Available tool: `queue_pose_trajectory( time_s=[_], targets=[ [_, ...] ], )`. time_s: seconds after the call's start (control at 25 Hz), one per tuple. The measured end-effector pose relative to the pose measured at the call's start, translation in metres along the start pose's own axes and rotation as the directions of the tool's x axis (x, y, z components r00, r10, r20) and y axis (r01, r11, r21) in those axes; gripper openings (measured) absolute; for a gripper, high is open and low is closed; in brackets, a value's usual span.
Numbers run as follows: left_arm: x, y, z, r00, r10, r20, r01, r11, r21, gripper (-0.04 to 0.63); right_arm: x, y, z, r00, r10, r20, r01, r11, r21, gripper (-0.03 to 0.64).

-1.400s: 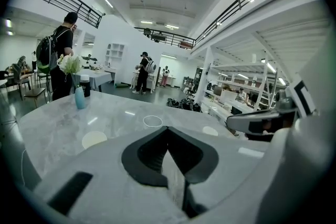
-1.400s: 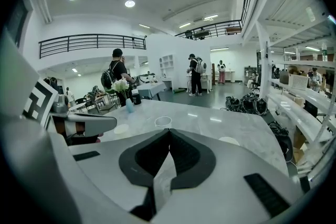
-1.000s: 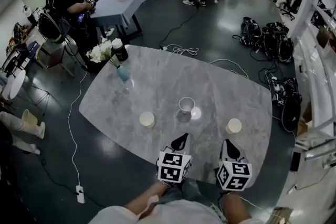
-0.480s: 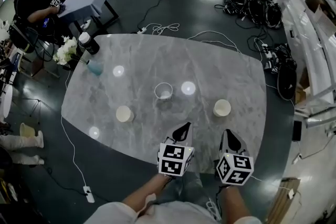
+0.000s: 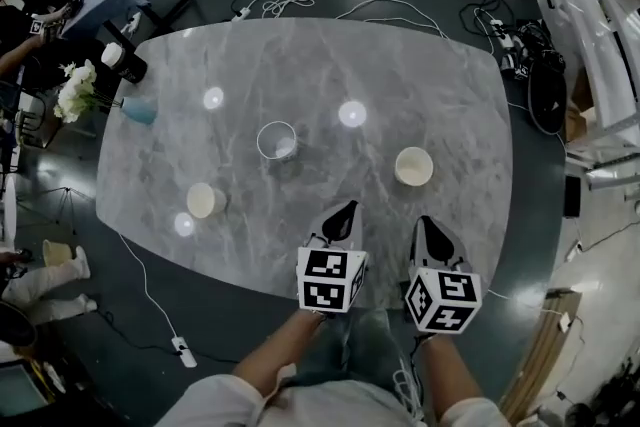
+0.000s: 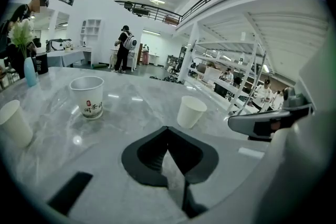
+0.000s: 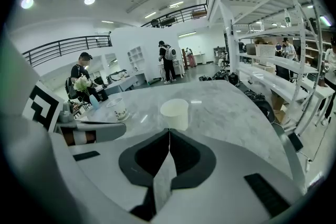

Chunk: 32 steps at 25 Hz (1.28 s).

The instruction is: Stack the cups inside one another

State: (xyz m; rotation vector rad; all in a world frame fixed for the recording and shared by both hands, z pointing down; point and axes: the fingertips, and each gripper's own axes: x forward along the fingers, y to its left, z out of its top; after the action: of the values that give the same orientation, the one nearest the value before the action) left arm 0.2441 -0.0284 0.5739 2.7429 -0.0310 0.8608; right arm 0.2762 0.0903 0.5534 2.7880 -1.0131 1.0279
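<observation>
Sinking toward the table (image 5: pixel 400 65), left tongs (image 5: pixel 347 207) and right tongs (image 5: pixel 422 221) remain pressed together, empty

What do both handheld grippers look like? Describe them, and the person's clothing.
The left gripper and right gripper match: white tapered bodies, black pointed jaws, each carrying a white cube printed with black square markers. The person wears a pale top.

The left gripper (image 6: pixel 168 129) is pointing across the marble surface (image 6: pixel 131 107), its fingers (image 6: pixel 144 153) meeting with nothing between them. A printed cup (image 6: pixel 87 97) is standing upright ahead-left, a plain cup (image 6: pixel 190 112) ahead-right, and another plain cup (image 6: pixel 13 123) is sitting at the left edge.
</observation>
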Motion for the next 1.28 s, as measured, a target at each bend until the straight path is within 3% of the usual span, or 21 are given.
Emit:
queue_pose_trajectory(
  time_s=[0.6,0.72,1.28],
  targets=[
    [0.024,0.005,-0.006,1.0,0.015,-0.027,-0.016,1.0,-0.02,-0.005,0.028,-0.013,-0.003,1.0,0.02,-0.005,-0.02,1.0,0.021,0.015],
    [0.025,0.008,-0.006,0.999,0.019,-0.029,-0.02,1.0,-0.017,-0.005,0.035,-0.012,-0.002,1.0,0.028,-0.009,-0.028,0.999,0.02,0.064],
    [0.029,0.021,-0.009,0.998,0.051,-0.04,-0.052,0.998,-0.021,-0.005,0.066,-0.013,0.003,0.999,0.035,-0.029,-0.035,0.999,-0.016,0.176]
  ],
)
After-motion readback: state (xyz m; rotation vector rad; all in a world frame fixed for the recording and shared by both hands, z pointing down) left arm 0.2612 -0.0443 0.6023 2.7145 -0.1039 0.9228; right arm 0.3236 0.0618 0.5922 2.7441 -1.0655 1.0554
